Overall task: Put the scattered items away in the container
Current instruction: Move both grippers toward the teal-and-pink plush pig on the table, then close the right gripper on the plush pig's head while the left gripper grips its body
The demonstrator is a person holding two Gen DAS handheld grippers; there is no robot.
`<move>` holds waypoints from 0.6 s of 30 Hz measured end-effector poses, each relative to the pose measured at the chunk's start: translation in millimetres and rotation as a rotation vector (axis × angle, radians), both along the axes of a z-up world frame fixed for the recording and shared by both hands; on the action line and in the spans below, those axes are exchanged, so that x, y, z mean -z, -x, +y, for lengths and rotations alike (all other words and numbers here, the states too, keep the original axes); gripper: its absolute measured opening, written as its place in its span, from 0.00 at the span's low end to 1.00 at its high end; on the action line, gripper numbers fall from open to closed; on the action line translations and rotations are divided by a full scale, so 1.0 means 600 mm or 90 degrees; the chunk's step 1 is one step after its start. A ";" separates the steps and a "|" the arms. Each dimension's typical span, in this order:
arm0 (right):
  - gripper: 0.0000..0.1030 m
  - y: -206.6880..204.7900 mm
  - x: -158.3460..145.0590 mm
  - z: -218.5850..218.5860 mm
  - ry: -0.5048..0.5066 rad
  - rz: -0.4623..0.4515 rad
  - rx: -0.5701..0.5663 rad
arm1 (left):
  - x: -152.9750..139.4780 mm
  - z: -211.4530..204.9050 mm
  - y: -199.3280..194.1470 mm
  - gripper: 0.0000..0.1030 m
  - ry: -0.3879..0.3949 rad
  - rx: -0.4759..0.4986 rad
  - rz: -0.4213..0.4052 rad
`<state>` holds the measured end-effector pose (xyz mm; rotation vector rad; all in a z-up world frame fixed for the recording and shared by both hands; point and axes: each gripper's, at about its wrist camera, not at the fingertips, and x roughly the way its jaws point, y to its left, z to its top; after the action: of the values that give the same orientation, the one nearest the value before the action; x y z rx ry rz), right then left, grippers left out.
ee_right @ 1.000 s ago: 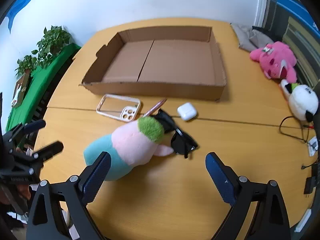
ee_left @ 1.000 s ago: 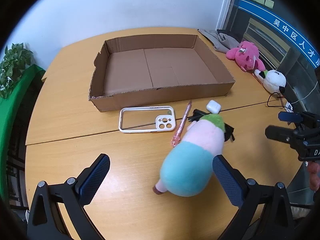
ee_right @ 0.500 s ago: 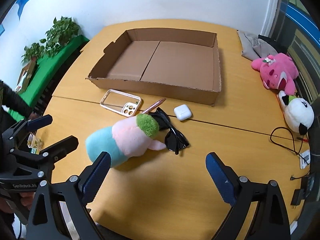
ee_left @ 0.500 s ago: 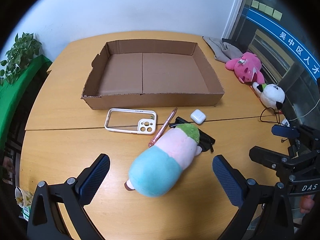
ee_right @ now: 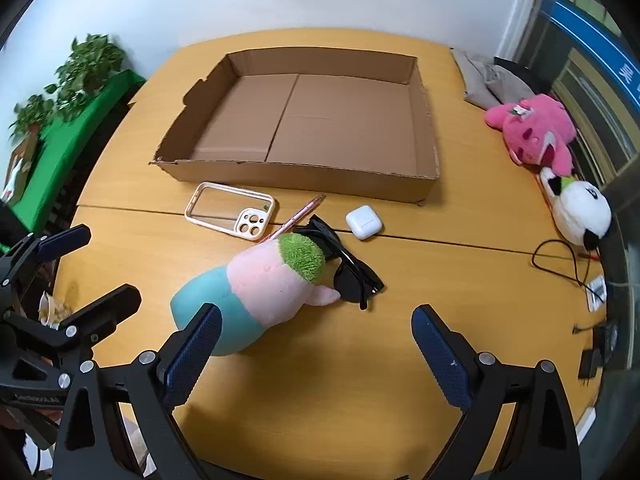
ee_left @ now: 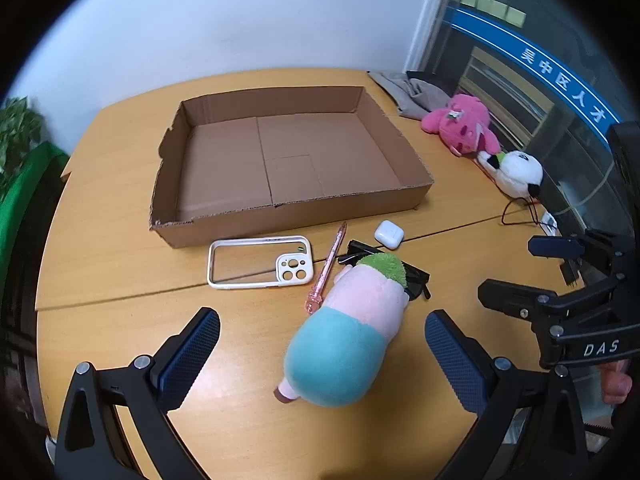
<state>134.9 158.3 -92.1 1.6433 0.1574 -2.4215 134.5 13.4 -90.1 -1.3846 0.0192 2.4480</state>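
An empty shallow cardboard box lies at the back of the round wooden table. In front of it lie a white phone case, a pink pen, a white earbud case, black sunglasses and a teal-pink-green plush. My left gripper is open, the plush's teal end between its fingers. My right gripper is open and empty, just in front of the plush.
A pink plush, a panda plush and grey cloth lie at the table's right side. A black cable lies near the right edge. Green plants stand left.
Both grippers have shifted back toward the plush after pulling away; both stay open. The items on the table have not moved.
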 end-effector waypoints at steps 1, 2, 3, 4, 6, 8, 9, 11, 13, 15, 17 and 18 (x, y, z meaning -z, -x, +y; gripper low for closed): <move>0.95 -0.001 0.000 -0.004 -0.004 -0.002 0.007 | 0.001 -0.003 0.001 0.99 -0.005 0.006 -0.001; 0.95 -0.002 0.001 -0.007 -0.007 -0.005 0.014 | 0.004 -0.006 0.002 0.99 -0.011 0.011 -0.004; 0.95 -0.004 0.003 -0.010 -0.007 -0.008 0.018 | 0.008 -0.008 0.003 0.99 -0.015 0.018 -0.008; 0.95 -0.005 0.006 -0.011 -0.004 -0.013 0.023 | 0.013 -0.009 0.004 0.99 -0.017 0.024 -0.013; 0.95 -0.008 0.013 -0.012 0.007 -0.026 0.038 | 0.027 -0.011 0.003 0.99 -0.019 0.036 -0.023; 0.95 -0.010 0.023 -0.006 0.029 -0.041 0.059 | 0.044 -0.012 0.000 0.99 -0.027 0.051 -0.033; 0.95 -0.008 0.029 -0.001 0.041 -0.050 0.071 | 0.052 -0.012 -0.001 0.99 -0.032 0.060 -0.037; 0.95 0.001 0.044 0.008 0.069 -0.073 0.093 | 0.073 -0.008 -0.003 0.99 -0.035 0.082 -0.045; 0.95 0.013 0.062 0.011 0.108 -0.097 0.109 | 0.093 -0.005 -0.002 0.99 -0.045 0.099 -0.052; 0.95 0.030 0.084 0.009 0.145 -0.118 0.121 | 0.114 0.000 0.002 0.99 -0.050 0.106 -0.064; 0.95 0.046 0.109 0.001 0.171 -0.137 0.128 | 0.137 0.005 0.006 0.99 -0.041 0.106 -0.071; 0.95 0.056 0.123 -0.003 0.181 -0.148 0.133 | 0.147 0.008 0.009 0.99 -0.037 0.102 -0.075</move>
<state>101.6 156.6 -165.9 1.8625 -0.3953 -2.2354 129.2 18.3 -178.5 -1.4409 0.0312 2.2165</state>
